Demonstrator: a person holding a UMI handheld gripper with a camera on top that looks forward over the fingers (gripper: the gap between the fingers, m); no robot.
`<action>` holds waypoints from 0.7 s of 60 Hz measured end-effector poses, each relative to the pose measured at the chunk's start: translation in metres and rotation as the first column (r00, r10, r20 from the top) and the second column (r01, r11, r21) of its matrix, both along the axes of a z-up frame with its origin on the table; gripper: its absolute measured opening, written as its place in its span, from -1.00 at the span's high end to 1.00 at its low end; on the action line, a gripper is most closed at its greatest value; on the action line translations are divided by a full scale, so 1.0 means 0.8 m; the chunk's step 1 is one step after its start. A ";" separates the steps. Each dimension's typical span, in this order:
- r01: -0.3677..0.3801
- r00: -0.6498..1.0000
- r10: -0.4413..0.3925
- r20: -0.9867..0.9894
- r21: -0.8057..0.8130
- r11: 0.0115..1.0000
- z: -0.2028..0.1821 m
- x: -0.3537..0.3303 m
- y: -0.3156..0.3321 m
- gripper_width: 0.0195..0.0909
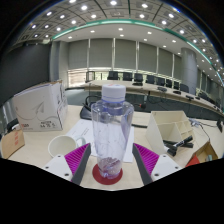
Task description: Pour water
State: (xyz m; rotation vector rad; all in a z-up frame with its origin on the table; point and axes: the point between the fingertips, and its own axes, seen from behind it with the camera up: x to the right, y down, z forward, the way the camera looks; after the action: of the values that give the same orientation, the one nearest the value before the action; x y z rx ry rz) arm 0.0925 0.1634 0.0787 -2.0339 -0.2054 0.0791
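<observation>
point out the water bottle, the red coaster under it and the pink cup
water bottle point(112, 135): gripper view, on the middle of its clear body, between the fingers.
red coaster point(108, 176): gripper view, on its front rim below the bottle.
pink cup point(64, 147): gripper view, on its rim.

We see a pale worktop point(40, 150) carrying several things. A clear plastic bottle point(111, 128) with a white cap stands upright on a round red coaster point(107, 175). To its left sits a white cup point(64, 147), and behind that a white cardboard box point(40, 105). To the right lies an open white box point(172, 124), with dark cables point(183, 146) beside it.
</observation>
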 end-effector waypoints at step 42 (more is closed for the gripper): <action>0.261 0.965 -0.248 0.084 -0.264 0.929 0.111 -0.090 -0.292 -0.86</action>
State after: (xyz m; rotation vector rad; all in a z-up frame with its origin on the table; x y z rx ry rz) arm 0.0207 -0.0700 0.1675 -2.3225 0.0446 -0.1124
